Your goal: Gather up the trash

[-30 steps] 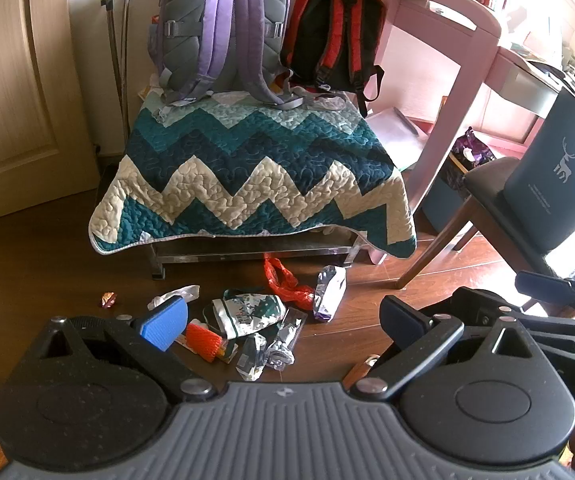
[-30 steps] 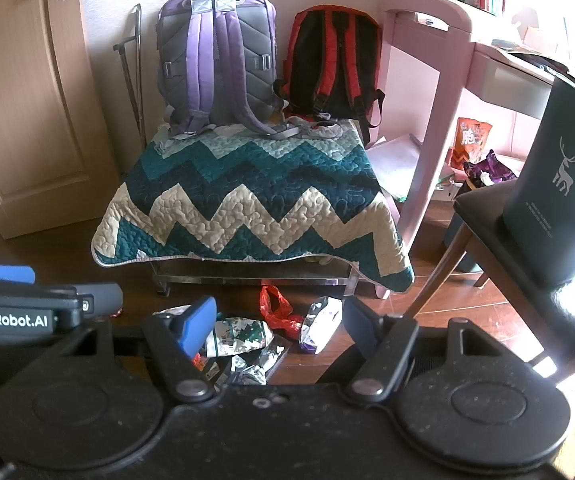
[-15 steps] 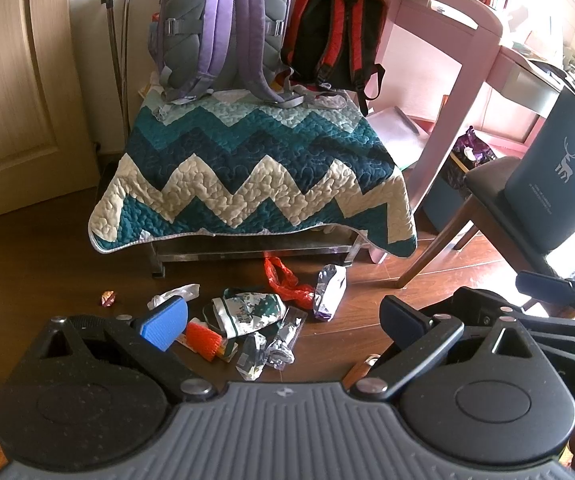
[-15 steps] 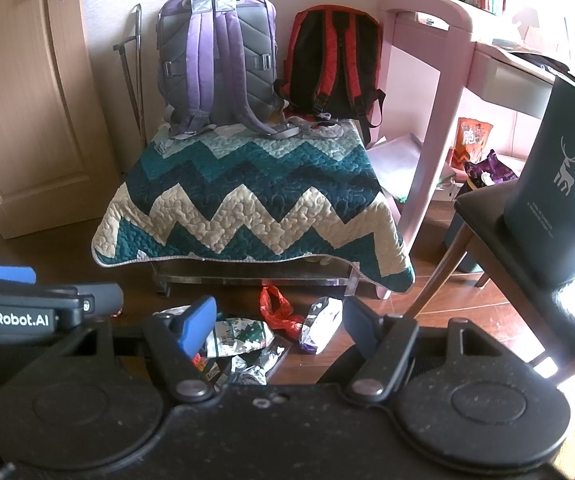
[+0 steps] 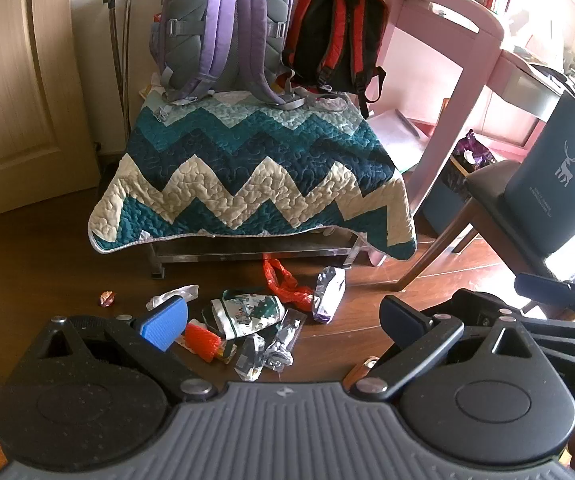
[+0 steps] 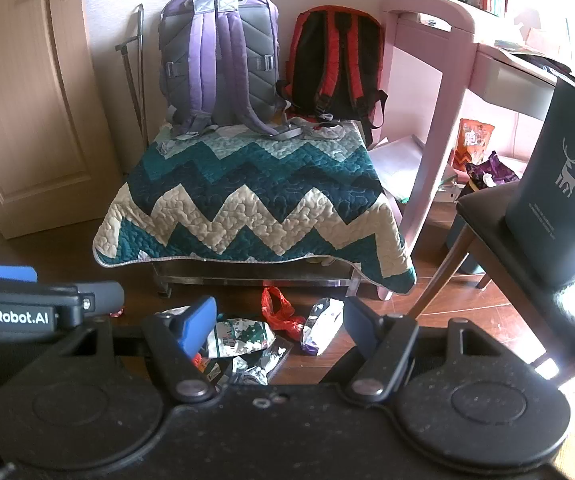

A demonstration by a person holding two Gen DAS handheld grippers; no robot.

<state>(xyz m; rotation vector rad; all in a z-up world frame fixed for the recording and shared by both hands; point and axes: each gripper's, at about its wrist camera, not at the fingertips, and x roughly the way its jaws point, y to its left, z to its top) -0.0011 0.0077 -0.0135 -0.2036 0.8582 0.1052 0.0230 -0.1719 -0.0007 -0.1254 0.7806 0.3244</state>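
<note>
— How many backpacks up there?
— Two: a purple backpack [image 6: 218, 65] and a red-and-black backpack [image 6: 336, 65], on one zigzag quilt [image 6: 247, 200].
— And wrappers on the floor?
— One red plastic bag [image 5: 285, 280], one green-and-white packet [image 5: 247, 314], one silver pouch [image 5: 329, 294], one small candy [image 5: 107, 299]. The crumpled rest I cannot count.

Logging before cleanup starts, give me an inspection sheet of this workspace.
Surface: dark wood floor.
Job's things: wrappers piled before the bench: green-white packet, red plastic bag, silver-purple pouch, orange wrapper, foil scraps, small candy wrapper apart at left.
Clutter: purple backpack, red-black backpack on zigzag quilt.
Grippers: left gripper and right gripper open, empty.
Cables: nothing seen.
Surroundings: door, pink desk, chair.
</note>
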